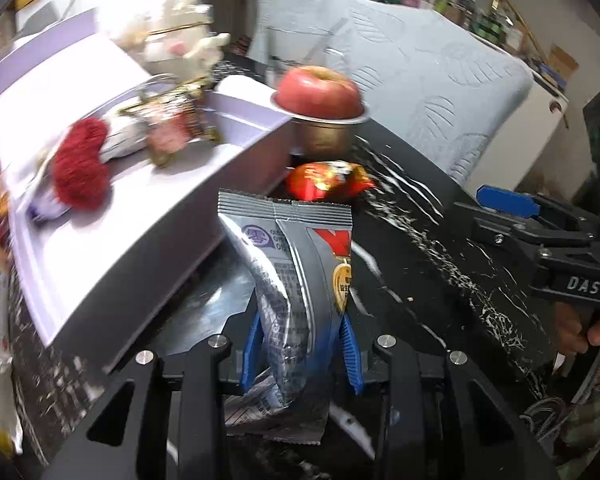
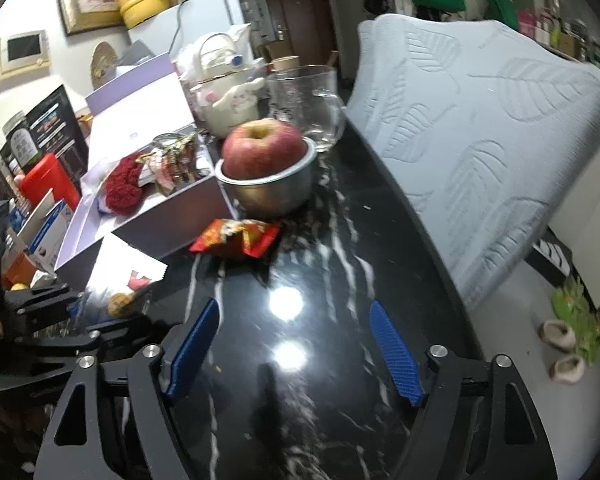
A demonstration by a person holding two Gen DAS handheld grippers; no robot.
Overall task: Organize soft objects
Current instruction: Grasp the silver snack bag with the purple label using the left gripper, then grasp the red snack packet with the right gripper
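My left gripper [image 1: 302, 332] is shut on a silver snack packet [image 1: 300, 272], its blue pads pressing the packet's lower half from both sides, just right of the lavender box [image 1: 204, 216]. In the box lie a red fuzzy heart [image 1: 82, 168] and small wrapped snacks [image 1: 172, 124]. A red snack packet [image 2: 236, 236] lies on the black counter between the box [image 2: 172, 216] and my right gripper [image 2: 294, 316], which is open with nothing between its fingers. The silver packet [image 2: 128, 264] shows at the left of the right wrist view.
An apple [image 2: 264, 148] sits in a metal bowl [image 2: 268, 196] behind the red packet. A glass mug [image 2: 308, 100] and a white plush toy [image 2: 236, 100] stand further back. A pale blue pillow [image 2: 480, 140] leans along the counter's right edge. Boxes crowd the far left.
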